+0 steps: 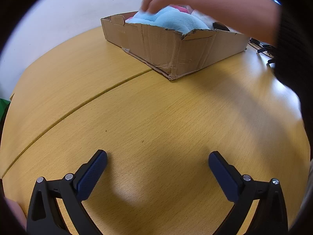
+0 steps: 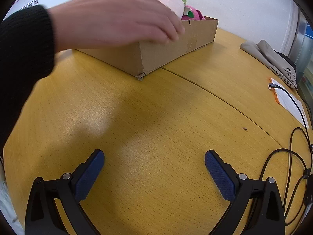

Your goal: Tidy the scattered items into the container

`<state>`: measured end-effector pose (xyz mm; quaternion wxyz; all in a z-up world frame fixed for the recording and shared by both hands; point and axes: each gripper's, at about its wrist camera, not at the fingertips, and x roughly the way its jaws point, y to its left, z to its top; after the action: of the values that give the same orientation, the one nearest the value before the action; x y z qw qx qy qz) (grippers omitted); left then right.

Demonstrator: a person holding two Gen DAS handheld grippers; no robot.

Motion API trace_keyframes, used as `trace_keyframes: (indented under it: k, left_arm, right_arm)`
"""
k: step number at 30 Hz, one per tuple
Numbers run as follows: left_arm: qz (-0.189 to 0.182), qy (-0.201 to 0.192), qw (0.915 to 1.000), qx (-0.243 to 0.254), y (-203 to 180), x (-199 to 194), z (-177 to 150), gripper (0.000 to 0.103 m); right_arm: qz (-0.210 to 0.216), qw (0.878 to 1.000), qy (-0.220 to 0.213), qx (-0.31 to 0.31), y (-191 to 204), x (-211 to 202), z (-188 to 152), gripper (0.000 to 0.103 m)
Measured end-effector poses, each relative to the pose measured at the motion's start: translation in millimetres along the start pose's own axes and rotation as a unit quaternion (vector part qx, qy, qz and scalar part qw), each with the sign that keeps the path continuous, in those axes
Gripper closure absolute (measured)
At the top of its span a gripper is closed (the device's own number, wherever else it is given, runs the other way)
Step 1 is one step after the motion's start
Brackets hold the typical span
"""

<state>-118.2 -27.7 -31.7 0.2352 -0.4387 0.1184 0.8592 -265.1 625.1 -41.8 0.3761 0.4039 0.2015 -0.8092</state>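
- My left gripper [image 1: 157,159] sits low in the left wrist view, jaws spread wide, nothing between the blue pads [image 1: 92,176].
- It hangs over bare wooden table [image 1: 156,117]; a curved seam [image 1: 78,107] crosses the tabletop on the left.
- Cardboard box [image 1: 172,47] stands at the far side of the table, near corner torn and creased.
- Light blue plush [image 1: 176,20] fills the box above its rim; something pink [image 1: 181,8] and a white plush [image 1: 203,17] show behind it.
- A bare hand [image 1: 205,7], blurred, reaches in from the right over the box, fingertips on the blue plush.
- Dark sleeve [image 1: 293,49] at the right edge.
- Black cables [image 1: 262,46] lie just past the box's right end.
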Motion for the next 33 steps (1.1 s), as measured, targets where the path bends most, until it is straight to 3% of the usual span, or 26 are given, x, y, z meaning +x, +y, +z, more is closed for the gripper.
trace_keyframes:
  k: [33]
  left_arm:
    - [0.000, 0.000, 1.0000, 0.001, 8, 31, 24, 0.000]
  right_arm:
    - [0.001, 1.000, 0.000, 0.000, -1, 1, 0, 0.000]
